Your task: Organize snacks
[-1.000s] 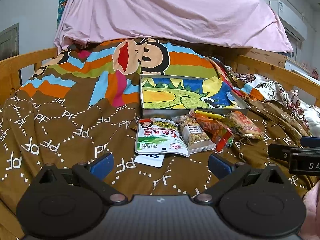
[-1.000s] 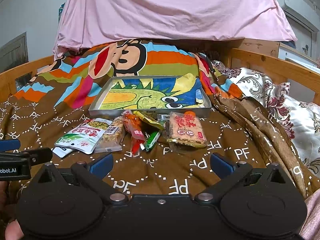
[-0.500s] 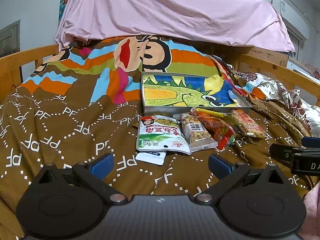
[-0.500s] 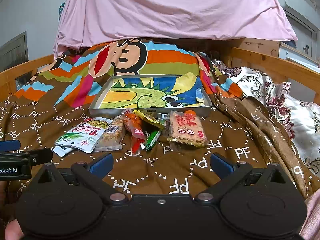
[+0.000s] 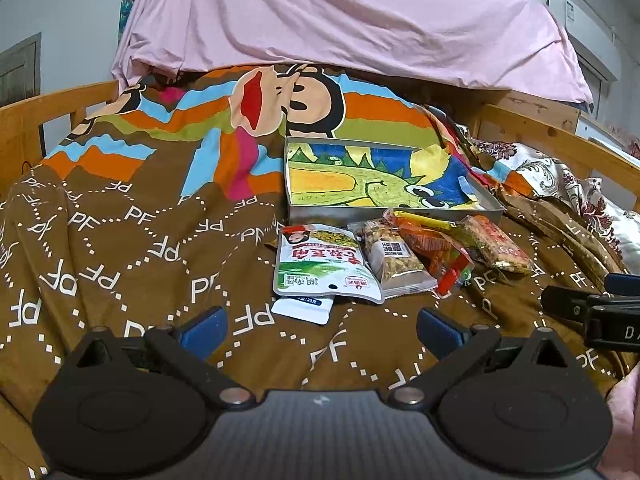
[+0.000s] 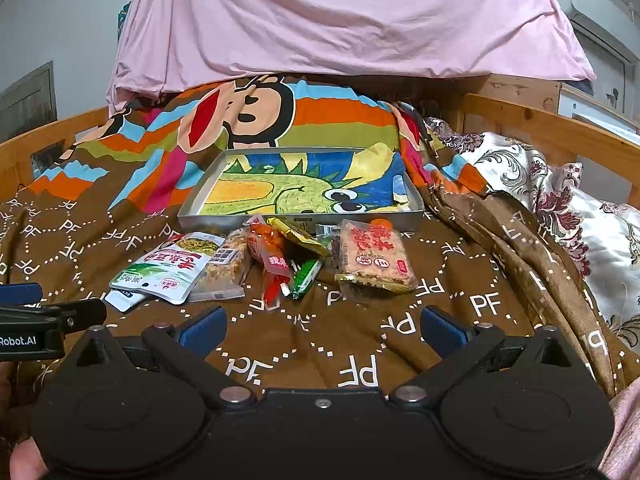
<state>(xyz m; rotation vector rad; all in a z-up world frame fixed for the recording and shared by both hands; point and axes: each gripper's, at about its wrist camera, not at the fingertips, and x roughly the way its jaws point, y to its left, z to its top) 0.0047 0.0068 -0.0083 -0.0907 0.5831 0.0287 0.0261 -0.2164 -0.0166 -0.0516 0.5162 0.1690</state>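
A shallow metal tray with a cartoon dinosaur picture inside lies on the brown blanket. A row of snack packets lies in front of it: a green and white pouch, a clear cereal bar, a red-orange packet, a small green stick, a yellow packet and a square rice cracker pack. My left gripper is open, just short of the pouch. My right gripper is open, short of the cracker pack.
A small white sachet peeks from under the pouch. A wooden bed rail runs on both sides. A pink sheet hangs behind, and a floral quilt is bunched at the right.
Both grippers stay open and almost still. The left view has tipped up slightly, so the snacks sit a little lower in it.
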